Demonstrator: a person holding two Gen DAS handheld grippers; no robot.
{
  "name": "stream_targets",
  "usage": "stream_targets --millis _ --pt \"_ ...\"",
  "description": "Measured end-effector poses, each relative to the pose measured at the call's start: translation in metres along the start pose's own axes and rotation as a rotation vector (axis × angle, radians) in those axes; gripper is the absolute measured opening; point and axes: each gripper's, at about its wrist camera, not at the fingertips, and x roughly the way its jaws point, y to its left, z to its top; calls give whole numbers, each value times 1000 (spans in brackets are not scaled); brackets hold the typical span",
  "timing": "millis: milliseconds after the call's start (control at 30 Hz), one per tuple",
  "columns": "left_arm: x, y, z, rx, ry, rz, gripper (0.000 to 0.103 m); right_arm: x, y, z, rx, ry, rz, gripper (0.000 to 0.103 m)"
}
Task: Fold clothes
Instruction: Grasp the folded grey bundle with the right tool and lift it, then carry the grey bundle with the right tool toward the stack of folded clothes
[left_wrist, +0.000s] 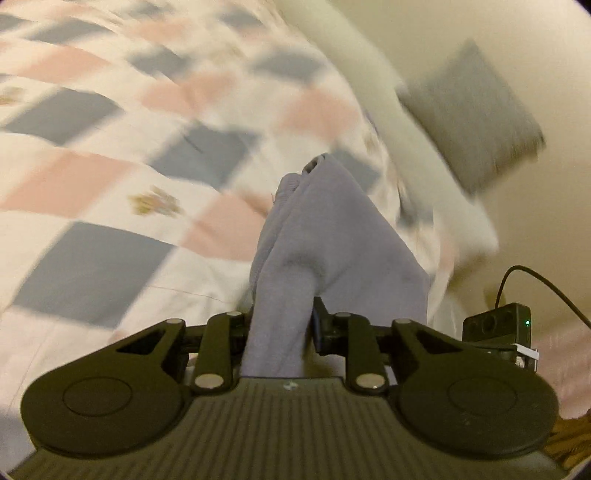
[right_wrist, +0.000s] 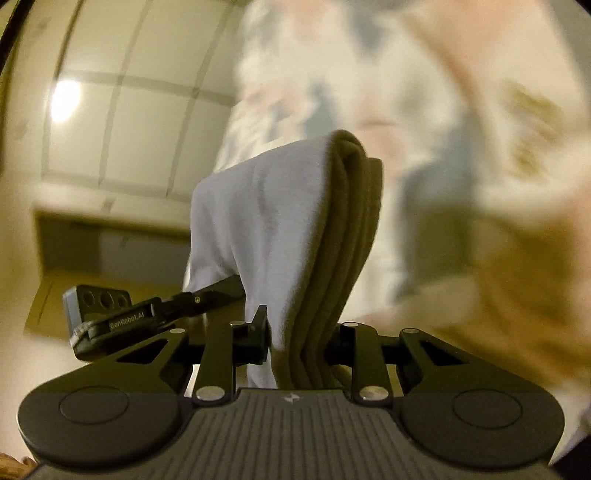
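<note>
1. Both grippers are clamped on cloth: the left gripper pinches a bunched edge of a pale lilac garment, and the right gripper squeezes a thick stack of several layers of the same pale cloth.
2. Several layers lie doubled between the right gripper's fingers, so some folding looks done; how many folds remain I cannot tell.
3. Held between the two grippers, the garment is lifted above the bed rather than lying flat on it.
4. Beyond it spreads a checked quilt in pink, grey and white, blurred by motion.
5. Farthest off, on the right, a grey cushion sits by the wall.
</note>
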Motion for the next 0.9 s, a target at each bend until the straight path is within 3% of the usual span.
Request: stream_targets --millis 167,467,733,900 --pt "-114 4 -46 -149 -227 112 19 21 78 1 -153 197 83 26" --pt "-300 61 -169 -391 -526 289 19 95 197 -113 -353 562 233 26" --pt "-471 154 -277 -488 -634 387 19 187 285 -278 -439 747 310 26" --pt "-564 208 -317 -527 -662 444 19 243 337 -393 -430 814 349 26"
